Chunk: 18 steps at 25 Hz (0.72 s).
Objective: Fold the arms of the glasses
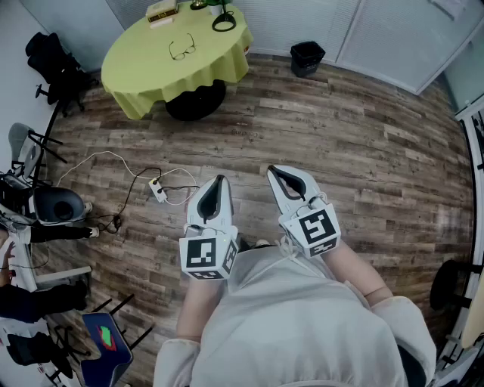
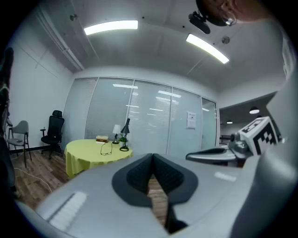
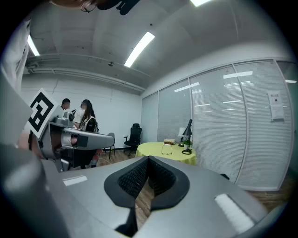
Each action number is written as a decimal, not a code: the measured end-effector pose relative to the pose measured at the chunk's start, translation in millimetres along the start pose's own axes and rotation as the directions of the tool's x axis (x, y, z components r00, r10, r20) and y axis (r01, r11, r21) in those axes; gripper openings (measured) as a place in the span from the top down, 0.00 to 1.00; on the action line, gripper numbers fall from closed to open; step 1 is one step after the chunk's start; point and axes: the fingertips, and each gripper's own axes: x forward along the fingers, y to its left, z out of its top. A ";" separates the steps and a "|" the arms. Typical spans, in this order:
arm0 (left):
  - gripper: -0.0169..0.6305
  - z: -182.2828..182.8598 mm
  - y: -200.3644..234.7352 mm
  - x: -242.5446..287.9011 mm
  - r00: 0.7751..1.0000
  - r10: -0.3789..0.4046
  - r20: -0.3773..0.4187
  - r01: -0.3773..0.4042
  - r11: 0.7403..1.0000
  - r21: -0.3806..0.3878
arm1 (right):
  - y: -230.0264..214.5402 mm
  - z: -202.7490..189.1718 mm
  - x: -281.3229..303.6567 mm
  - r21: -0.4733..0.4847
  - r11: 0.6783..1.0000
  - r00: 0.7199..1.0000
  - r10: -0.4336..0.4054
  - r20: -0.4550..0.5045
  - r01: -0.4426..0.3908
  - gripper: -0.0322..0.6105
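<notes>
**Both grippers shut and empty; glasses on the far table**

1. My left gripper [image 2: 152, 156]: jaws closed tip to tip, nothing between them, held out about level.
2. My right gripper [image 3: 148, 158]: jaws likewise pressed together, nothing held. In the head view the two grippers sit side by side, not touching, in front of my chest.
3. Wooden floor [image 1: 355, 143]: under both grippers.
4. Power strip [image 1: 159, 190]: on the floor just left of my left gripper, with a white cable trailing off.
5. Glasses [image 1: 182, 50]: on the round table, near the middle of its top, well apart from both grippers. They are too small for me to tell how the arms lie.
6. Table [image 1: 140, 72]: covered with a yellow cloth.
7. Lamp [image 1: 222, 17] and stack of books [image 1: 162, 11]: at the table's far edge, beyond the glasses.
8. Black bin [image 1: 306, 57]: on the floor to the right of the table.
9. Black office chair [image 1: 49, 60]: to the left of the table.
</notes>
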 end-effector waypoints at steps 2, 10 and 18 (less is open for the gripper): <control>0.96 0.5 3.8 -2.8 1.000 0.000 -0.004 0.000 1.000 -0.009 | 2.9 1.7 0.9 0.022 1.000 1.000 0.005 -0.009 -0.005 0.95; 0.96 0.2 28.7 -12.4 0.999 0.040 -0.019 -0.041 0.998 -0.054 | 18.2 5.8 5.0 0.025 1.000 1.000 -0.001 -0.011 0.001 0.95; 0.96 -13.5 23.1 -6.4 0.998 0.037 -0.049 -0.039 0.998 -0.054 | 9.8 -15.8 5.2 0.082 0.996 0.998 -0.022 -0.061 0.027 0.95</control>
